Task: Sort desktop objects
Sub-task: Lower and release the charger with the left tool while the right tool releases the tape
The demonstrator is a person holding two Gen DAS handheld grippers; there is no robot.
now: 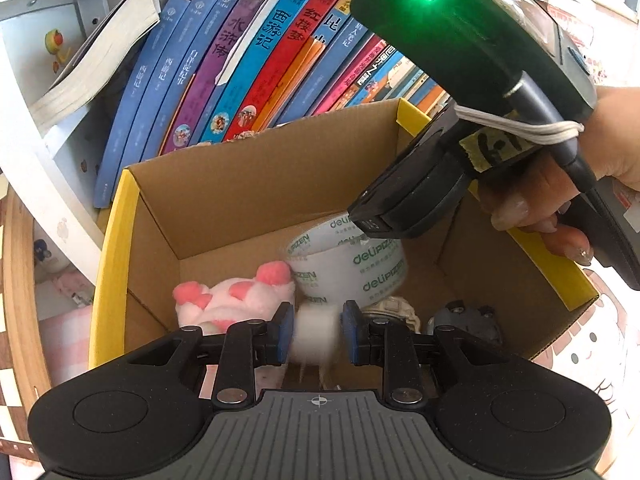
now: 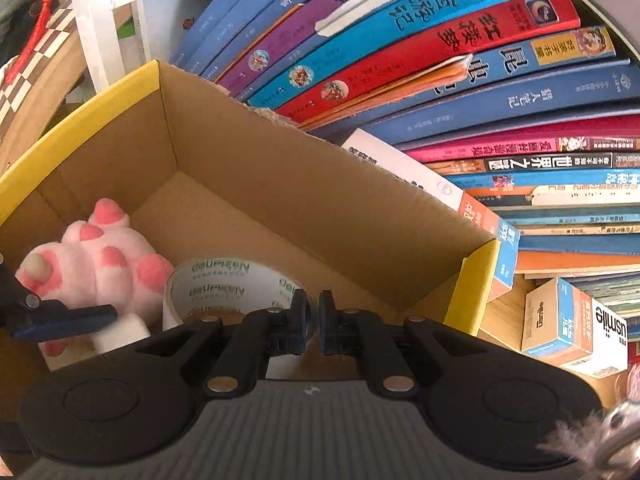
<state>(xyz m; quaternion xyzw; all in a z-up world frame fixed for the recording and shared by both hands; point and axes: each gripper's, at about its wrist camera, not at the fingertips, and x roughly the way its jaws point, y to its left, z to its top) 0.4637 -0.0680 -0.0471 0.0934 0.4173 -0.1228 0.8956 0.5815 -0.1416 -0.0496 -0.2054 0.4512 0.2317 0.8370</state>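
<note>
In the left wrist view, a small white fuzzy object [image 1: 314,334] is seen clamped between the blue pads of the left gripper [image 1: 316,334], the jaws drawn in tight on it and held just above the floor of the cardboard box [image 1: 248,184] – presumably so that it can be let go among what is already sorted. Further in lie a pink plush toy [image 1: 232,300] to the left and a tape roll [image 1: 348,268] beside it, with a watch-like item [image 1: 394,310] and a grey object [image 1: 466,318] near the right wall. The right gripper [image 1: 362,220] is seen entering from the upper right, held by a hand [image 1: 560,184], its tip over the tape roll. In the right wrist view, the right gripper's jaws [image 2: 314,320] are nearly closed and nothing is seen between them; the tape roll [image 2: 224,284] sits just beyond them and the plush toy [image 2: 96,264] to the left. The box's yellow rim [image 2: 476,280] rises close on the right – open floor remains toward the far wall, though the row of books [image 2: 440,40] crowds the box from behind.
</note>
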